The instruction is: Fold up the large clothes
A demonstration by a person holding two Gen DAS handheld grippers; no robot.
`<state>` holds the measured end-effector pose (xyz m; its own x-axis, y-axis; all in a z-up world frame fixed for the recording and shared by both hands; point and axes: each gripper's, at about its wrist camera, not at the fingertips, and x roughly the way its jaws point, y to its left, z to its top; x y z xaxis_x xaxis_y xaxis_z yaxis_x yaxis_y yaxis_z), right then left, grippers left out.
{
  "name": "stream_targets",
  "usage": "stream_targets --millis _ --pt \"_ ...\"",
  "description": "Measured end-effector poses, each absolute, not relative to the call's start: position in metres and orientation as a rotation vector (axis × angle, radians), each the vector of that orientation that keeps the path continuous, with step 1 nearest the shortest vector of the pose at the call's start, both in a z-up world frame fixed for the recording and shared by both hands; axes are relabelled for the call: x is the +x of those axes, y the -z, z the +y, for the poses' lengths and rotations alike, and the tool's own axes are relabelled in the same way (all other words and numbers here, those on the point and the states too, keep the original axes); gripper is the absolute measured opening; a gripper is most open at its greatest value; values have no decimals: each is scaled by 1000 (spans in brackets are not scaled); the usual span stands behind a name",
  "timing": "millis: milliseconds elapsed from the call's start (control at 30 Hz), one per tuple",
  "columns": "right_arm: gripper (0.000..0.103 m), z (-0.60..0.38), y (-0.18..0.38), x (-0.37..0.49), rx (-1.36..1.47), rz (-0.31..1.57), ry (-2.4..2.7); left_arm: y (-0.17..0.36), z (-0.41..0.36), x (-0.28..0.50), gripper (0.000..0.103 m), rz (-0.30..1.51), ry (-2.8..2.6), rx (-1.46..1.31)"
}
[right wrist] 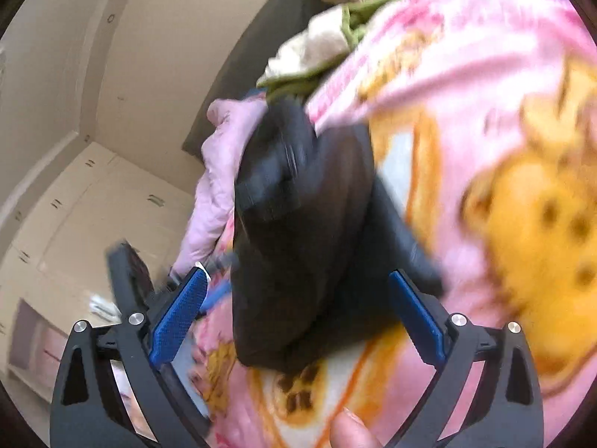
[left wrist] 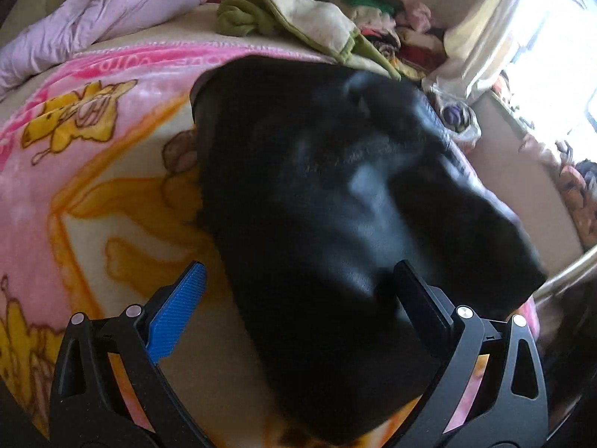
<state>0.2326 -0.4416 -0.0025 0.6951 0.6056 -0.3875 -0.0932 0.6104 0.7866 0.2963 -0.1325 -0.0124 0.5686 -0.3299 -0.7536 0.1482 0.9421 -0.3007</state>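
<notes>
Left gripper (left wrist: 298, 291): jaws spread wide, blue pad on one finger, dark pad on the other. Black garment (left wrist: 335, 194) lies between and under the fingers, but the pads aren't pressing on it, so nothing is gripped.

Right gripper (right wrist: 296, 298): jaws spread wide, both blue pads clear. Same black garment (right wrist: 298, 242) sits bunched ahead between the fingers, a strap-like edge sticking up at its far end; no pad contact visible. View is motion-blurred. A fingertip (right wrist: 349, 429) of the person shows at the bottom edge.

Garment location: folded or bunched into a thick dark slab, resting on the pink cartoon blanket (left wrist: 93, 156) that covers the bed. In the left view it runs from between the fingers away toward the far edge of the blanket.

Outward from there:
- green-and-cream cloth (left wrist: 291, 22) beyond the garment at the blanket's far edge
- pale pink quilted jacket (left wrist: 112, 15), crumpled, far left
- pile of mixed coloured clothes (left wrist: 391, 26) stacked against the far wall; no bin or basket discernible around it
- curtain (left wrist: 496, 37) and bright window at right
- right view: cream wall and cabinet doors (right wrist: 93, 205) to the left of the bed
</notes>
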Motion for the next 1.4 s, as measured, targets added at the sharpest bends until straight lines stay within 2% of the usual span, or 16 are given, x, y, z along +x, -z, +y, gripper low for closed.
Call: stream_targets --millis 167,300,367,400,433,500,600,700,867,967,1067,1100,1133,1300,1400 --pt "97 -451 -29 296 721 847 -390 17 -129 293 94 916 324 -218" --pt "96 -422 -25 330 550 1003 -368 16 -129 291 93 915 353 -213" --pt "71 -409 -22 336 467 1031 -359 16 -127 290 93 920 366 -216" --pt "40 -400 -17 340 425 1050 -375 16 -125 290 94 920 369 -218" --pt "30 -396 -19 339 409 1045 -368 15 -121 290 93 924 373 -217" --pt "25 -381 -34 329 407 982 -417 11 -111 291 93 913 363 -222" --pt "23 -369 -53 314 520 874 -589 -5 -89 291 93 864 340 -259" --pt "23 -375 -45 302 516 794 -593 -14 -82 290 93 848 321 -249" --pt "23 -418 27 302 540 837 -455 11 -104 293 94 908 350 -191" --pt "28 -423 48 295 478 839 -409 24 -110 293 94 928 393 -239" --pt "49 -424 42 299 460 872 -395 28 -120 291 94 927 404 -214" --pt "69 -426 33 302 456 882 -390 28 -124 290 94 925 406 -190" --pt "82 -428 21 308 455 877 -385 27 -126 289 94 920 402 -176" --pt "85 -421 -5 354 493 894 -373 25 -133 286 94 900 397 -122" --pt "82 -407 3 384 481 994 -336 22 -134 284 94 888 388 -96"
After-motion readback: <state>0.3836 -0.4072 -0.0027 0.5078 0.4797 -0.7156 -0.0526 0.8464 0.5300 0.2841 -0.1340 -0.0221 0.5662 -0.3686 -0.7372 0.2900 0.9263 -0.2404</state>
